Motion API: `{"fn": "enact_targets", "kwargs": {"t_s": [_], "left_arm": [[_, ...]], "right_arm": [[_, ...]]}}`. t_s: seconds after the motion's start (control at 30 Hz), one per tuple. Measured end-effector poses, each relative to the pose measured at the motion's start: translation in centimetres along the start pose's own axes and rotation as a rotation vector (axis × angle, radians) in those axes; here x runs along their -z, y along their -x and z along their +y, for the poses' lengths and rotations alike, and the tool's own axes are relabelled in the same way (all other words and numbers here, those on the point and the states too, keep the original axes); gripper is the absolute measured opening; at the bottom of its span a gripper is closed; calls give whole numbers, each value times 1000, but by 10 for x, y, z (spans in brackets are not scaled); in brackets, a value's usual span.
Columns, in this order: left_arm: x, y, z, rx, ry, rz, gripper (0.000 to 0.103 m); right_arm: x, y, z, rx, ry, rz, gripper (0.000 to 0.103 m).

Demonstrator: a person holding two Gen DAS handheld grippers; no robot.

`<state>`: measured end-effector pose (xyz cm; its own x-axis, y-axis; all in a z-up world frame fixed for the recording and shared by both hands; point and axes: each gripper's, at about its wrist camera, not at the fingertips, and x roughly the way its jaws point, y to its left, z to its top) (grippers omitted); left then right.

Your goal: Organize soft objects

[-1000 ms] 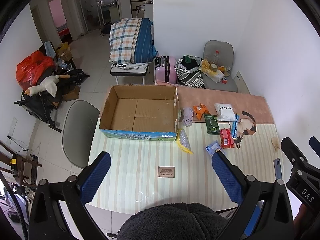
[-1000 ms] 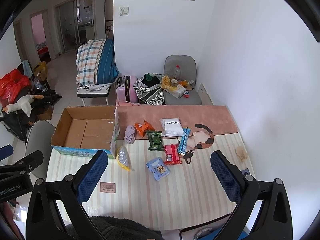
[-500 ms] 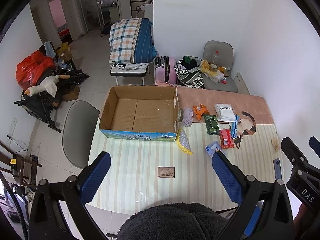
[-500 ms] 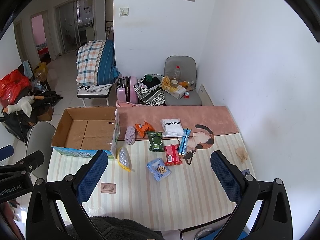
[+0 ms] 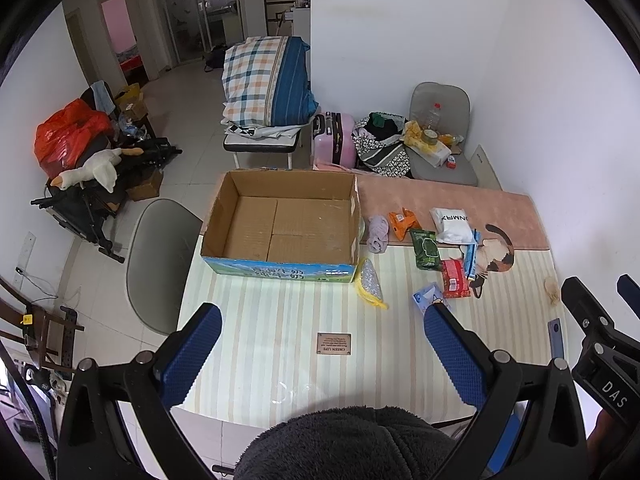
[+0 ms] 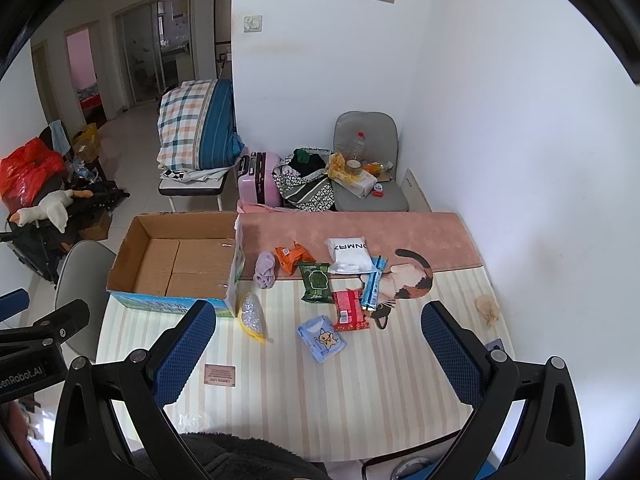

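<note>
An open, empty cardboard box (image 5: 288, 220) (image 6: 180, 264) stands at the table's far left. To its right lie soft packs: a lilac cloth (image 5: 378, 233) (image 6: 265, 269), an orange pack (image 5: 403, 222) (image 6: 293, 257), a green wipes pack (image 5: 426, 248) (image 6: 317, 282), a white pouch (image 5: 451, 225) (image 6: 349, 254), a red pack (image 5: 454, 284) (image 6: 349, 309), a blue tissue pack (image 5: 426, 298) (image 6: 323, 338) and a yellow-rimmed silver scrubber (image 5: 369, 285) (image 6: 252, 315). My left gripper (image 5: 320, 338) and right gripper (image 6: 316, 338) are open, empty, held high over the table's near edge.
A striped cloth covers the table (image 5: 280, 320), with a pink runner (image 6: 400, 232) and cat mat (image 6: 408, 280) at the far side. A brown label (image 5: 334, 343) lies near me. A grey chair (image 5: 160, 264) stands left. A wall bounds the right side.
</note>
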<state>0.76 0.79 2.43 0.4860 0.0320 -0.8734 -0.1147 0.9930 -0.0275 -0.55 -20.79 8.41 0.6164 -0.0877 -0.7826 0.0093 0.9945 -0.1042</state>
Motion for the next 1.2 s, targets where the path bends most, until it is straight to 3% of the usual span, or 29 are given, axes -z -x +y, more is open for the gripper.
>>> {"fn": "enact_targets", "kwargs": {"t_s": [0.2, 0.4, 0.5, 0.67, 0.93, 1.03, 1.2], "left_arm": [[-4, -9, -1, -9, -18, -6, 103], [-50, -80, -30, 9, -70, 55, 103], [-69, -127, -51, 13, -91, 111, 103], [-95, -237, -101, 63, -105, 276, 103], [-97, -396, -164, 86, -77, 548, 102], [-95, -428, -173, 69, -51, 591, 102], [-95, -461, -184, 63, -40, 637, 102]], "right_arm": [[2, -21, -16, -13, -46, 13, 103], [-12, -103, -75, 18, -161, 116, 103], [-15, -172, -109, 5, -217, 207, 103], [-20, -302, -141, -17, -222, 367, 103], [-49, -521, -143, -118, -173, 631, 103], [-48, -593, -132, -115, -153, 722, 103], [-34, -665, -119, -136, -158, 842, 103]]}}
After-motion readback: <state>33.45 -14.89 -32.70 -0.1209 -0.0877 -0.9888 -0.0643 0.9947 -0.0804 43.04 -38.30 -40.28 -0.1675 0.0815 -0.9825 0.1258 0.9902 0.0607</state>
